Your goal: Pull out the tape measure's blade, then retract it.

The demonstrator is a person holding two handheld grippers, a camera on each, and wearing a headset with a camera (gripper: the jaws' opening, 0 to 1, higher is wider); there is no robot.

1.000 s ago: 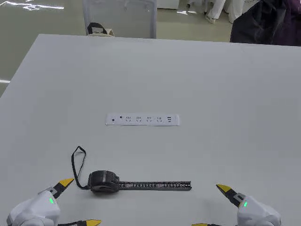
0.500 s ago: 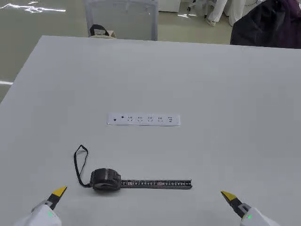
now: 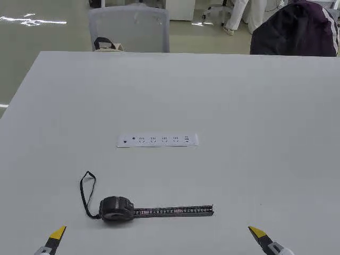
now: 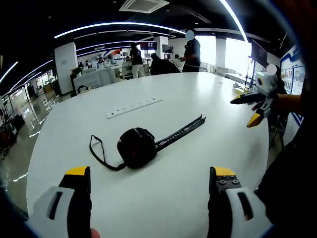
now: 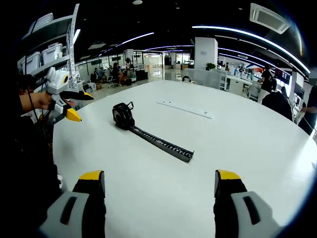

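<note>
On the white table (image 3: 228, 95), toward its near edge: black tape measure (image 3: 117, 208), case to the left, blade (image 3: 172, 211) drawn out to the right and lying straight and flat. Off the case's left side, a wrist strap (image 3: 85, 186) in a loose loop. Bare tabletop all round; power strip (image 3: 157, 141) well apart, farther in. Short of the case, left gripper (image 4: 150, 171); short of the blade's tip, right gripper (image 5: 158, 174). Both with jaws spread wide, pinching nothing, touching nothing. Beyond the far edge, a grey chair (image 3: 129, 29).
</note>
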